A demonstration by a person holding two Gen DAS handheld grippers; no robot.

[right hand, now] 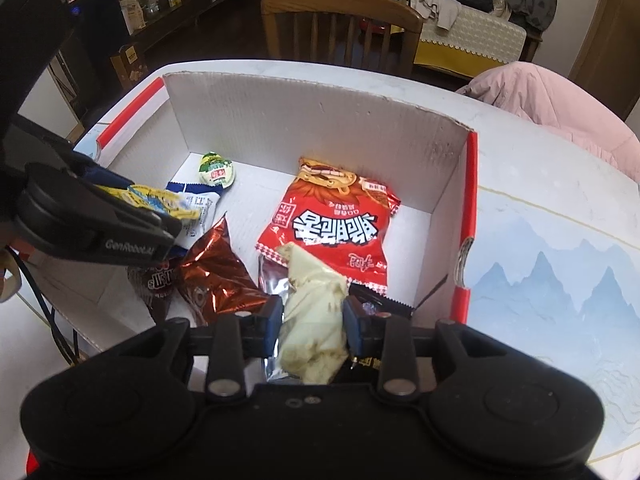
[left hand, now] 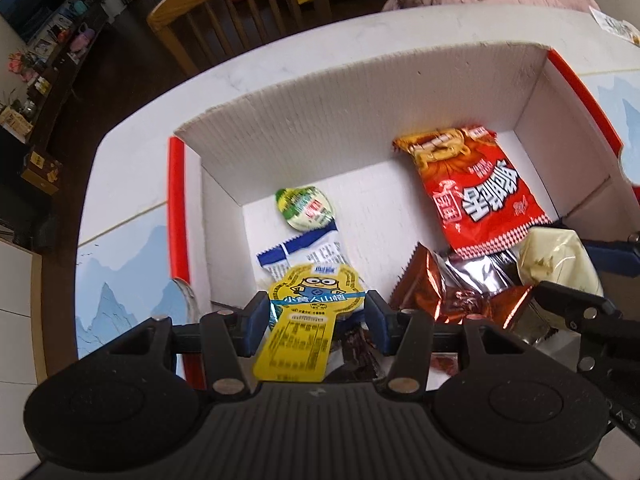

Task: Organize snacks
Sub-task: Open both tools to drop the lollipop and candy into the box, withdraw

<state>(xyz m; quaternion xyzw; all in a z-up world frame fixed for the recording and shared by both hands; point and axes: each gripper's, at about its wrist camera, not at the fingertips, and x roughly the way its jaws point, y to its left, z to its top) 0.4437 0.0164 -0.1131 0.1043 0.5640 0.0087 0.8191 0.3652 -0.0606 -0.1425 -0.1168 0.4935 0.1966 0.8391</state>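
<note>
A white cardboard box (left hand: pixel 320 120) with red edges stands on the table. My left gripper (left hand: pixel 314 312) is shut on a yellow cartoon snack pack (left hand: pixel 308 320), low over the box's near left part. My right gripper (right hand: pixel 314 320) is shut on a cream-coloured wrapped snack (right hand: pixel 316 300) above the box's near right part. On the box floor lie a red bag (right hand: pixel 336 228), a green-and-white round cup (left hand: pixel 306 208), a blue-and-white sachet (left hand: pixel 308 254), a copper foil packet (right hand: pixel 216 276) and a silver foil packet (left hand: pixel 476 276). A dark brown packet (right hand: pixel 160 284) lies under the left gripper (right hand: pixel 132 204).
The box wall (right hand: pixel 300 120) rises high at the back and sides. A mountain-print mat (right hand: pixel 560 280) covers the table to the right. A wooden chair (right hand: pixel 340 28) and a pink jacket (right hand: pixel 560 100) sit behind the table. Another snack (left hand: pixel 616 28) lies at the far right edge.
</note>
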